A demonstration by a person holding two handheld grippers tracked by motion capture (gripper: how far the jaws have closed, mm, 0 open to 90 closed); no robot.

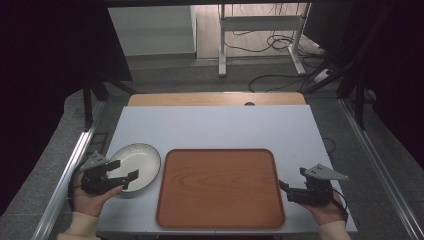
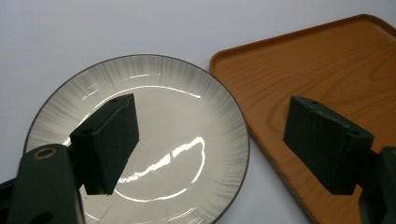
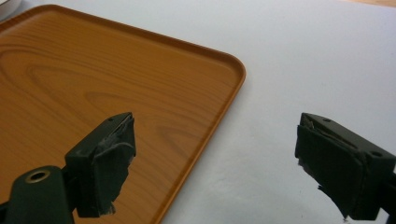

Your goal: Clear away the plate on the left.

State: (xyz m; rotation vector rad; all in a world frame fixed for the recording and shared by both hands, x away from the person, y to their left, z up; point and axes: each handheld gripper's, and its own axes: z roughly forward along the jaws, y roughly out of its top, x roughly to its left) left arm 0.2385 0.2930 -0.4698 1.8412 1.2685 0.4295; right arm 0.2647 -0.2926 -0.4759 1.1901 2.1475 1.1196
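Over plate (image 1: 134,166), left gripper (image 1: 122,177) jaws spread wide; right gripper (image 1: 285,186) beside tray (image 1: 220,188), jaws apart, empty.

One white plate (image 1: 135,166) with a dark rim is being counted on the table, and one wooden tray (image 1: 220,188) is being counted just beside it. Two grippers are being seen: one left gripper (image 1: 121,177) and one right gripper (image 1: 286,189), each being held in one hand, so two hands are being tallied. One pale tabletop (image 1: 215,127) is being counted beneath everything.
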